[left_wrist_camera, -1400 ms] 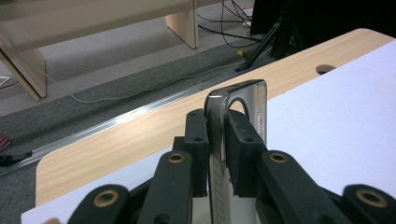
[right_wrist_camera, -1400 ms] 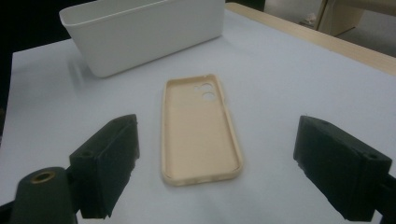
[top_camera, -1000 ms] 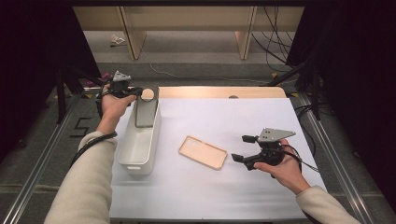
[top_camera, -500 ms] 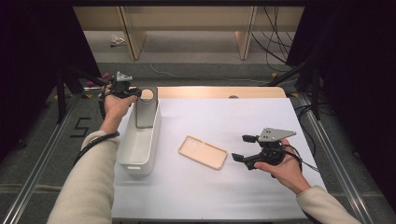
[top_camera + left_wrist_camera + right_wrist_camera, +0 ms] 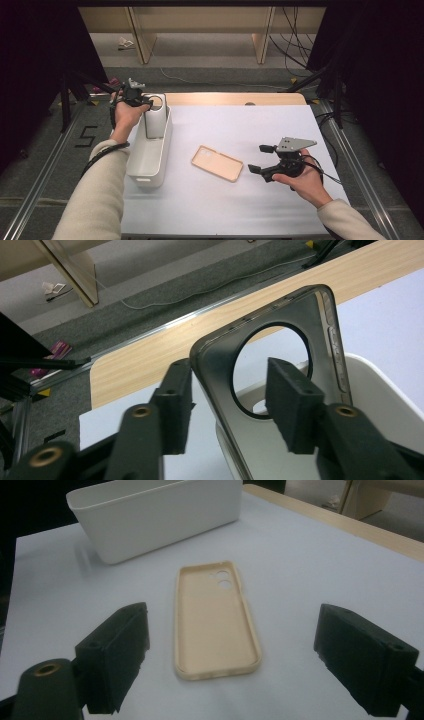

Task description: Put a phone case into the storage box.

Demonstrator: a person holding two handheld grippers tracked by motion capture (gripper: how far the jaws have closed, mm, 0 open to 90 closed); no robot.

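Left gripper view: left gripper [image 5: 227,400] clamps the grey case [image 5: 280,360], upright in the bin's [image 5: 150,160] far end.
Right gripper [image 5: 247,665]: jaws wide apart, holding nothing.
Tan case [image 5: 215,617]: flat on the counter [image 5: 240,200], between gripper and bin.

Grey case [image 5: 280,390] lower end cut off by frame bottom; bin [image 5: 150,515] far end runs past top edge.
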